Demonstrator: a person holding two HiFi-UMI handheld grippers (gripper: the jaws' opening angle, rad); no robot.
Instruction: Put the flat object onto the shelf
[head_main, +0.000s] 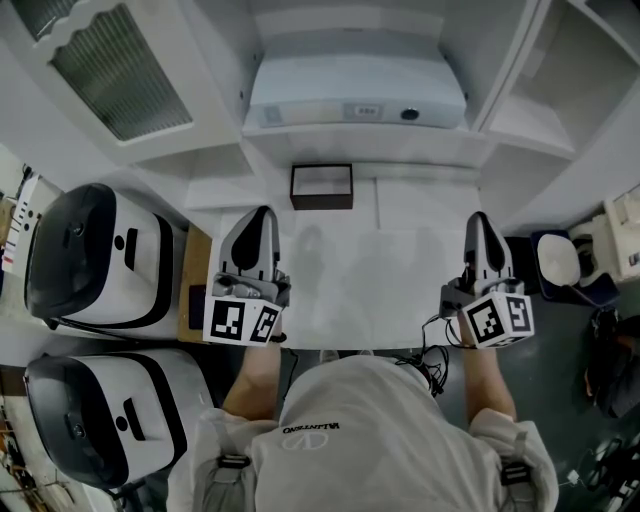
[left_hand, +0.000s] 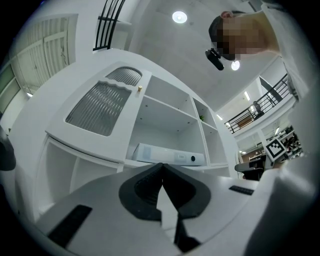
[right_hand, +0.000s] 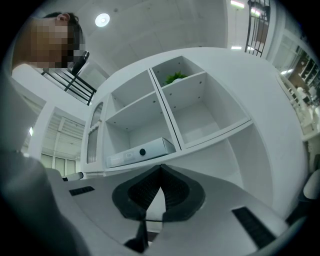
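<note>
A flat white box (head_main: 355, 95) with a dark round spot on its front lies on the lower shelf of the white shelf unit (head_main: 520, 125). It also shows in the left gripper view as the flat box (left_hand: 170, 156) and in the right gripper view as the flat box (right_hand: 142, 151). My left gripper (head_main: 263, 212) and right gripper (head_main: 481, 218) hover over the white counter (head_main: 400, 270), short of the shelf and apart from the box. In their own views the left gripper (left_hand: 162, 165) and right gripper (right_hand: 160, 167) have their jaws shut with nothing between them.
A small dark-framed tray (head_main: 321, 186) sits on the counter under the shelf, between the grippers. Two black-and-white appliances (head_main: 95, 255) (head_main: 100, 415) stand at the left. A ribbed-glass cabinet door (head_main: 120, 70) is at the upper left. A green plant (right_hand: 175, 77) sits in an upper compartment.
</note>
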